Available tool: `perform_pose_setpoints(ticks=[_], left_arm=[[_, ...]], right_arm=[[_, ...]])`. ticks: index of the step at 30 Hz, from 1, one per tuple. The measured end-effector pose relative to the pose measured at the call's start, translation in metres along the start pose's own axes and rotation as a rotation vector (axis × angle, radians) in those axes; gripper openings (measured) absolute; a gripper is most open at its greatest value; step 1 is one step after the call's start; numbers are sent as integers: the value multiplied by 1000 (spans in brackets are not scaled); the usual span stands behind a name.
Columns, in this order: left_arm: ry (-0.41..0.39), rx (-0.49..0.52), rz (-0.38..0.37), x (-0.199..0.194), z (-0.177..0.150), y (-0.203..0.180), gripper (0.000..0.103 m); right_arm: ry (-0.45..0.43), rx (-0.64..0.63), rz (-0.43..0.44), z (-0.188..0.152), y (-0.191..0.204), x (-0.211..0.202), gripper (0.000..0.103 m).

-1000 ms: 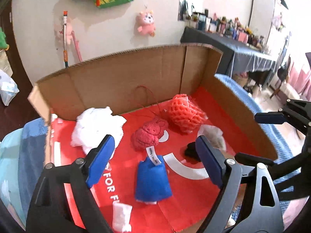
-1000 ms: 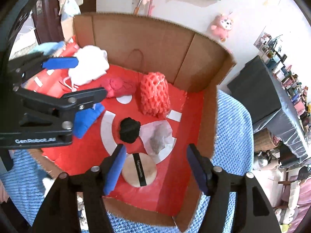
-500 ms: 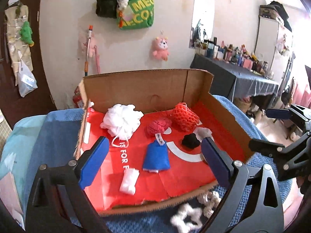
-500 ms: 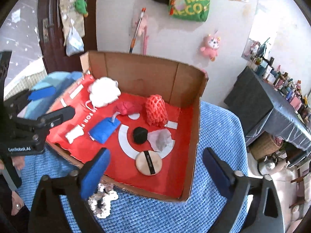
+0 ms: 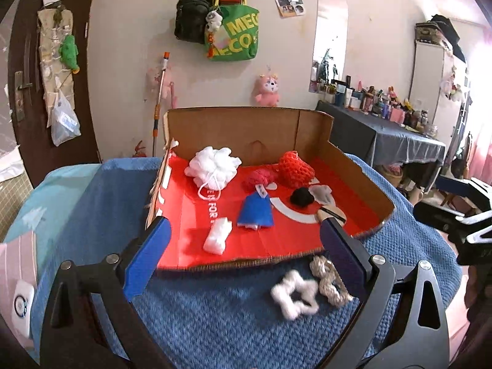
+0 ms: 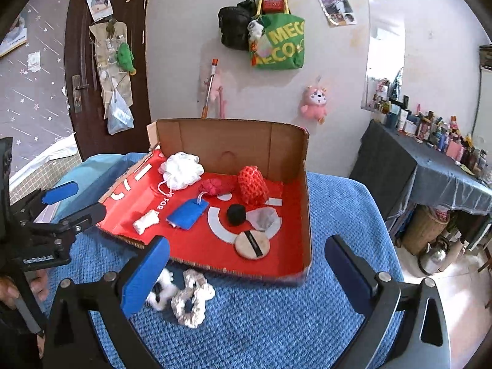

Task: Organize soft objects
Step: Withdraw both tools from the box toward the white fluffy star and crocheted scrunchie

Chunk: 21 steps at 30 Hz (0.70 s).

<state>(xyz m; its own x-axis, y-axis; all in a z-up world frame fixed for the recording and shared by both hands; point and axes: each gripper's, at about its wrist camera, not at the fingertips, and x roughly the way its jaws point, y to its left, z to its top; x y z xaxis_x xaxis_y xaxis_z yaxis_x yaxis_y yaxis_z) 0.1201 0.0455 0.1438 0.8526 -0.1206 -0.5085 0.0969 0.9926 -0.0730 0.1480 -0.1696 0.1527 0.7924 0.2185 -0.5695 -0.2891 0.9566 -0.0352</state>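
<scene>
**Both tools back off; two scrunchies wait outside the box**

Since a second ago both hand-held grippers have pulled back from over the cardboard box [image 6: 304, 203], and its near edge now shows. The left hand-held gripper [image 5: 243, 256] and right hand-held gripper [image 6: 246, 272] stand wide apart, empty. A white scrunchie [image 5: 293, 295] and a beige scrunchie [image 5: 329, 279] lie touching on the blue cloth [image 5: 215, 316], just outside the box's front edge. They lie ahead and low, toward the left tool's right finger, probably the nearer reach.
</scene>
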Motion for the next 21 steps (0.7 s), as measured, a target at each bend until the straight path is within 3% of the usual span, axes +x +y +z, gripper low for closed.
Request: perform_pose_setpoints(ticks=[10,21], left_arm=[[-54,19,50,-27,-48,-13,100],[-22,28,53,-17,-94,-17,100]], right_arm=[[-54,41,-31,-52,14,-14,103],[-114,105,-78,-102,17,-9,103]])
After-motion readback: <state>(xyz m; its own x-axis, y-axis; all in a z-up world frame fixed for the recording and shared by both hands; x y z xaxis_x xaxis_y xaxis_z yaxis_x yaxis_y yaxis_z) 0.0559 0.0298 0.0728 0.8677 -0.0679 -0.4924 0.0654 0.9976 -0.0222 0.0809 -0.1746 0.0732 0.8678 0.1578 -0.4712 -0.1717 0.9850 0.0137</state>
